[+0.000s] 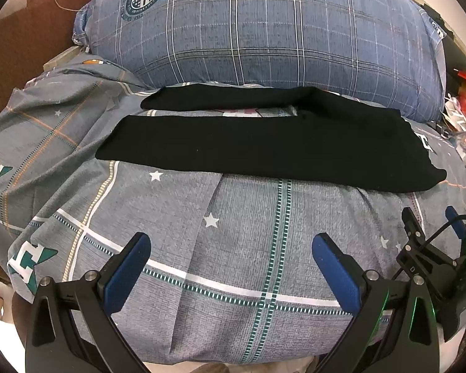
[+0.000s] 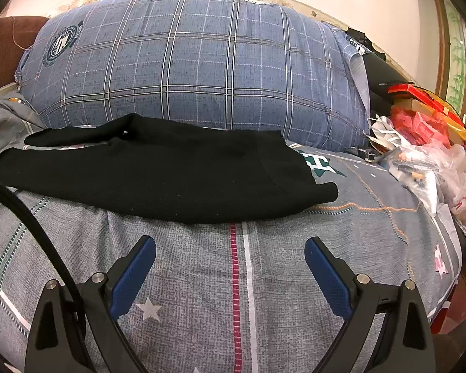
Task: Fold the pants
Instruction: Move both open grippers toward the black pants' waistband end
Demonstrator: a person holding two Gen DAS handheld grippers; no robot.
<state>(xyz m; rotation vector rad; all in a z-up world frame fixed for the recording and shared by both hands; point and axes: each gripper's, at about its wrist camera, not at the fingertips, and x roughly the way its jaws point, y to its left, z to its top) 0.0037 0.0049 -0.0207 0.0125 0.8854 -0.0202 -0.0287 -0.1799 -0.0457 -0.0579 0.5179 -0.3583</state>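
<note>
Black pants [image 1: 264,143] lie spread flat across the grey patterned bedcover [image 1: 239,242], legs pointing left and a little apart, waist at the right. They also show in the right wrist view [image 2: 171,171], with the waistband toward the right. My left gripper [image 1: 231,245] is open and empty, hovering over the cover in front of the pants. My right gripper [image 2: 230,248] is open and empty, just in front of the waist end. The right gripper also shows in the left wrist view [image 1: 431,220] at the right edge.
A big blue plaid pillow [image 1: 264,28] lies right behind the pants. Plastic bags and red boxes [image 2: 425,155] crowd the bed's right side. A brown headboard [image 1: 21,40] stands at the left. A black cable [image 2: 31,217] crosses the right wrist view's left side.
</note>
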